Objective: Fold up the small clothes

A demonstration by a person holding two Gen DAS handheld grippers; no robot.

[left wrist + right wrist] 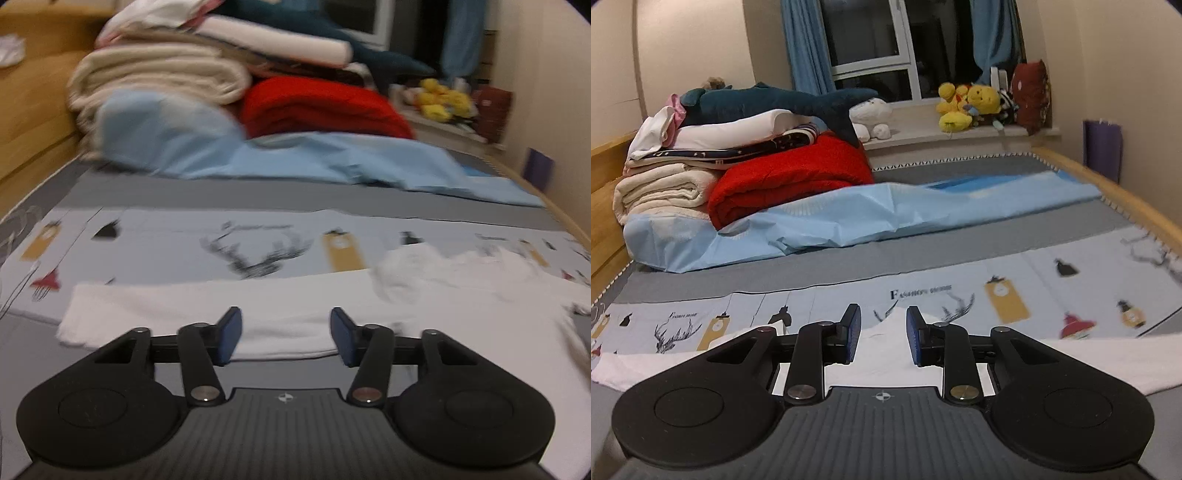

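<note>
Nearest, my left gripper (286, 334) and right gripper (882, 338) both gape empty over the white garment (295, 310) lying flat on the patterned sheet (184, 240) of the bed (960, 251), folded blankets (783, 181) stacked beyond.

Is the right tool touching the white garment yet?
Cannot tell. In the right wrist view the right tool is open with the white garment between its fingers, but no contact or gap shows plainly.
</note>
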